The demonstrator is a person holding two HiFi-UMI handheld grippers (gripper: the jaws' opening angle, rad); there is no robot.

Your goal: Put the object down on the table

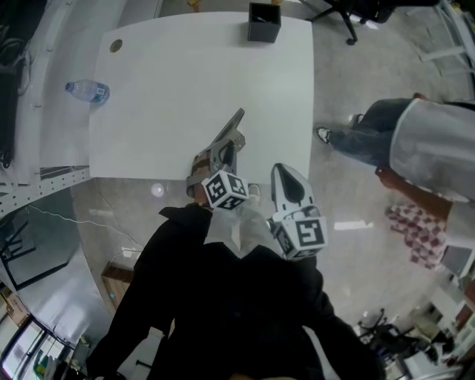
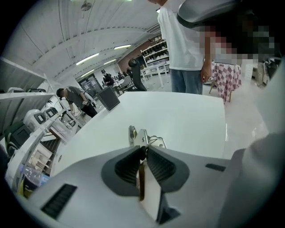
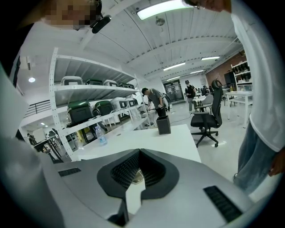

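Note:
My left gripper (image 1: 231,138) reaches over the near edge of the white table (image 1: 171,82), turned on its side. Its jaws are shut on a small silvery metal clip-like object (image 2: 138,136), whose tip and wire loops stick out past the fingertips (image 2: 143,149). In the head view the object (image 1: 238,119) points towards the middle of the table; I cannot tell whether it touches the top. My right gripper (image 1: 283,171) hangs just off the table's near right corner. Its jaws (image 3: 139,153) are shut with nothing between them.
A black box (image 1: 264,22) stands at the table's far edge and a water bottle (image 1: 87,90) lies at its left edge. A person (image 1: 427,148) stands on the floor to the right. An office chair (image 3: 209,116) and shelving (image 3: 89,111) lie beyond the table.

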